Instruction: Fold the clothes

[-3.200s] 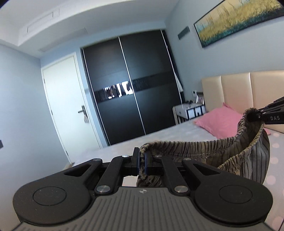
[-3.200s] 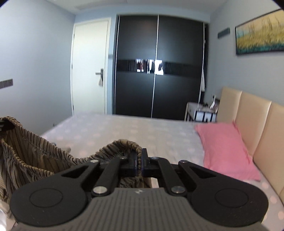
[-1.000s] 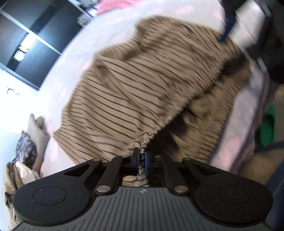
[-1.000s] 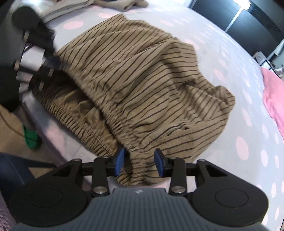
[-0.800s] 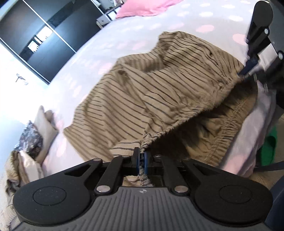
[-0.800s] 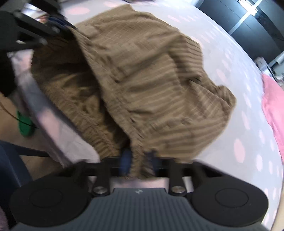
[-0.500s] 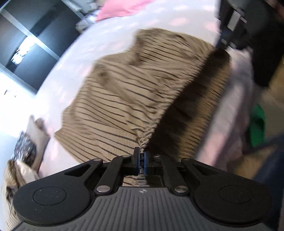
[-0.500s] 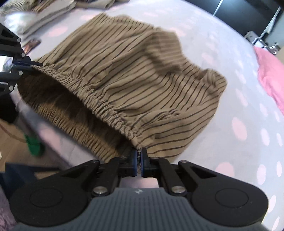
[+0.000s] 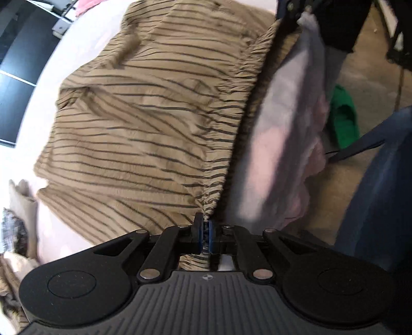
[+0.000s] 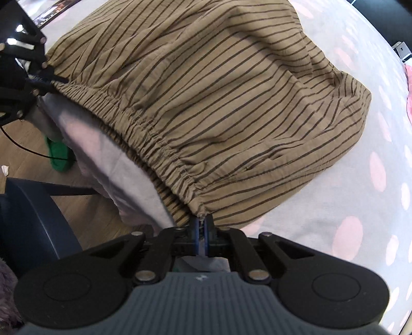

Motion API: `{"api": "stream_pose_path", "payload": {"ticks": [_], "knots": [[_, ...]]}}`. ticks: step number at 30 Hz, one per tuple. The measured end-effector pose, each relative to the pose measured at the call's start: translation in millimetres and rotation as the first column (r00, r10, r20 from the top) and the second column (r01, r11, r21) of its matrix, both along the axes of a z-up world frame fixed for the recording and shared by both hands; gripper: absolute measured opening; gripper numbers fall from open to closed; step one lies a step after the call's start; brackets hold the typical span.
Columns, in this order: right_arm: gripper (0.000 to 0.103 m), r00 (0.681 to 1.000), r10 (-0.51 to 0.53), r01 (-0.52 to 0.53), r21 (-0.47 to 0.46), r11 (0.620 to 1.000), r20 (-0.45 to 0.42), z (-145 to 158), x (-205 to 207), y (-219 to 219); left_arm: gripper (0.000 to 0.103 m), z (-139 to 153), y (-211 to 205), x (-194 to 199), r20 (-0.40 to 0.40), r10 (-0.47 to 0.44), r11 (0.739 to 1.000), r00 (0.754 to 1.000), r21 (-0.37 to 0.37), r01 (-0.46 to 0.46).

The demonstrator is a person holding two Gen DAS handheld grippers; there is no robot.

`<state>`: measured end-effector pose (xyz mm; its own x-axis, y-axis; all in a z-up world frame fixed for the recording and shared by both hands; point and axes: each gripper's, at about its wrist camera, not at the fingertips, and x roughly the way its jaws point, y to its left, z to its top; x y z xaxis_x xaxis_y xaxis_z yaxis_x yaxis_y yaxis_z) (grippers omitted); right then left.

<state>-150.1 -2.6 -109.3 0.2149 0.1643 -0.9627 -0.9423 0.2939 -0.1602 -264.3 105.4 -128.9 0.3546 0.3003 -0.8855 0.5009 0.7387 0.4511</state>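
Note:
Tan shorts with thin dark stripes (image 9: pixel 144 123) (image 10: pixel 219 98) lie spread on the bed, their gathered elastic waistband along the mattress edge. My left gripper (image 9: pixel 205 232) is shut on one end of that waistband. My right gripper (image 10: pixel 201 238) is shut on the other end. Each gripper shows in the other's view: the right gripper (image 9: pixel 291 10) at the top, the left gripper (image 10: pixel 38 74) at the far left. The waistband runs stretched between them.
The bed sheet (image 10: pixel 360 206) is pale with pink dots and hangs over the edge. A green slipper (image 9: pixel 345 121) (image 10: pixel 58 154) lies on the wooden floor. A dark blue chair (image 10: pixel 31 219) stands beside the bed. Other clothes (image 9: pixel 15 219) are piled at the left.
The right gripper, open around the waistband a second ago, has shut on it. Both grippers sank toward the bed edge, and the sagging waistband now lies drawn out between them.

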Motion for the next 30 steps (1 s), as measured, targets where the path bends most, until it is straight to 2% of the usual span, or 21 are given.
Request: {"api": "stream_pose_path", "payload": {"ticks": [5,7,11,12,14,16,17,19,22,26,28,30], "knots": [[0.008,1.000,-0.002,0.001,0.018,1.000,0.009,7.7,1.5,-1.1,0.002,1.8,0.0,-1.1,0.026,0.000,1.000,1.000,-0.007,0.000],[0.016,1.000,-0.003,0.003,0.036,0.999,0.013,12.6,0.6,-2.2,0.004,8.1,-2.1,-7.6,0.053,-0.009,1.000,0.999,-0.019,0.010],[0.021,1.000,0.019,-0.021,0.116,0.993,0.021,33.1,-7.7,-8.9,0.026,26.6,-6.6,-21.9,0.140,-0.043,0.998,0.989,-0.047,0.050],[0.026,0.999,0.042,-0.046,0.137,0.990,0.034,38.1,-11.6,-9.7,0.032,30.6,-8.6,-27.0,0.166,-0.068,0.996,0.984,-0.041,0.075],[0.029,0.993,0.095,-0.105,0.174,0.979,0.065,47.0,-19.4,-11.2,0.040,35.8,-12.8,-36.9,0.207,-0.124,0.992,0.971,-0.012,0.129],[0.032,0.983,0.156,-0.171,0.196,0.966,0.093,52.8,-30.4,-15.7,0.041,36.6,-15.3,-43.1,0.216,-0.208,0.978,0.954,0.034,0.206],[0.034,0.975,0.195,-0.213,0.196,0.957,0.107,54.7,-33.5,-16.6,0.043,36.1,-15.7,-45.5,0.210,-0.259,0.966,0.943,0.057,0.252],[0.046,0.952,0.280,-0.300,0.183,0.936,0.126,57.6,-38.9,-19.3,0.049,32.5,-13.5,-54.6,0.171,-0.355,0.934,0.919,0.090,0.345],[0.048,0.912,0.388,-0.404,0.125,0.906,0.135,48.0,-41.2,-17.9,0.049,18.7,-8.6,-63.6,0.080,-0.444,0.894,0.893,0.114,0.434],[0.048,0.854,0.488,-0.502,0.036,0.864,0.181,24.7,-52.1,-17.9,0.049,-4.8,-7.4,-69.3,0.043,-0.504,0.852,0.863,0.192,0.488],[0.048,0.819,0.529,-0.540,-0.010,0.841,0.224,13.5,-59.9,-17.1,0.049,-11.2,-6.9,-68.6,0.047,-0.511,0.845,0.858,0.210,0.491],[0.048,0.789,0.554,-0.560,-0.060,0.826,0.264,2.1,-66.9,-15.1,0.049,-20.8,-7.6,-71.0,0.033,-0.530,0.828,0.848,0.238,0.508]]}}
